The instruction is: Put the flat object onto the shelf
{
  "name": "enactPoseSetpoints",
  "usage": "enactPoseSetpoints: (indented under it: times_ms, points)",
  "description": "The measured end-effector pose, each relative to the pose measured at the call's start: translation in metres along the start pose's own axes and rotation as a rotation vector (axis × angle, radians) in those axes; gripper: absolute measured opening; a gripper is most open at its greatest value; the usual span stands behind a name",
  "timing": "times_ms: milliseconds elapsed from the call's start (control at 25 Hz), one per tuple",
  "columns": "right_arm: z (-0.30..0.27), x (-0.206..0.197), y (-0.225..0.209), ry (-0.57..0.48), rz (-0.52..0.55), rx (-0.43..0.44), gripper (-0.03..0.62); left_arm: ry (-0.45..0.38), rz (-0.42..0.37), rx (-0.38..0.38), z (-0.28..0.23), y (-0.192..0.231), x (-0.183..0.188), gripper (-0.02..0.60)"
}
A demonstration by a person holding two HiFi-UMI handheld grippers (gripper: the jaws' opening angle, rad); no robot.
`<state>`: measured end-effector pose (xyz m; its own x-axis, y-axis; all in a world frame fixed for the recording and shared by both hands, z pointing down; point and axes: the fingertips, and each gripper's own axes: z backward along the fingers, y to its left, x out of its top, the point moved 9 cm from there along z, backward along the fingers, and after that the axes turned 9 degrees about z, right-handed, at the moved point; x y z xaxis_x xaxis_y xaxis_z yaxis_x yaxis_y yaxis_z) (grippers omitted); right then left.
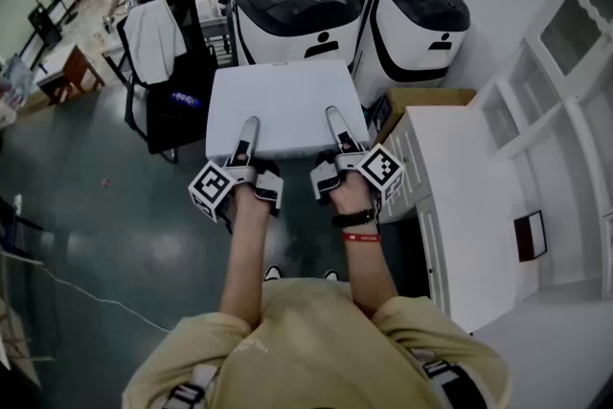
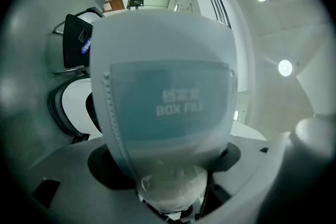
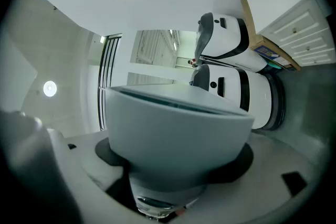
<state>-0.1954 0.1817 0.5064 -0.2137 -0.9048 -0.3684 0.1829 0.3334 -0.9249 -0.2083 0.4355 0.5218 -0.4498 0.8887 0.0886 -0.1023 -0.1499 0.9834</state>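
A flat white box file [image 1: 285, 105] is held level in front of me, above the dark floor. My left gripper [image 1: 247, 139] is shut on its near edge at the left, and my right gripper [image 1: 337, 131] is shut on the near edge at the right. One finger of each lies along the file's top. The left gripper view is filled by the file's labelled face [image 2: 168, 97], and in the right gripper view its side [image 3: 178, 128] hides the jaws. A white shelf unit [image 1: 551, 81] with open compartments stands along the wall at the right.
Two white-and-black machines [image 1: 292, 5] [image 1: 417, 14] stand just beyond the file. A low white cabinet [image 1: 465, 206] and an open cardboard box [image 1: 421, 99] are at the right. A black chair with a white garment [image 1: 158, 43] is at the left, with people farther back.
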Motion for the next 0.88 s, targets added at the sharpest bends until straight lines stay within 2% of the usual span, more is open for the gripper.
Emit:
enactPoseSetpoints:
  times_ms: [440, 720, 880]
  points:
    - [-0.007, -0.005, -0.009, 0.017, -0.018, 0.015, 0.396, -0.020, -0.013, 0.008, 0.001, 0.005, 0.005, 0.364]
    - [-0.006, -0.009, -0.020, 0.024, -0.075, -0.032, 0.396, -0.020, -0.027, 0.051, 0.002, 0.008, 0.005, 0.362]
    - [-0.001, -0.009, -0.024, 0.001, -0.094, -0.044, 0.396, 0.008, -0.035, 0.062, -0.002, 0.010, 0.004, 0.362]
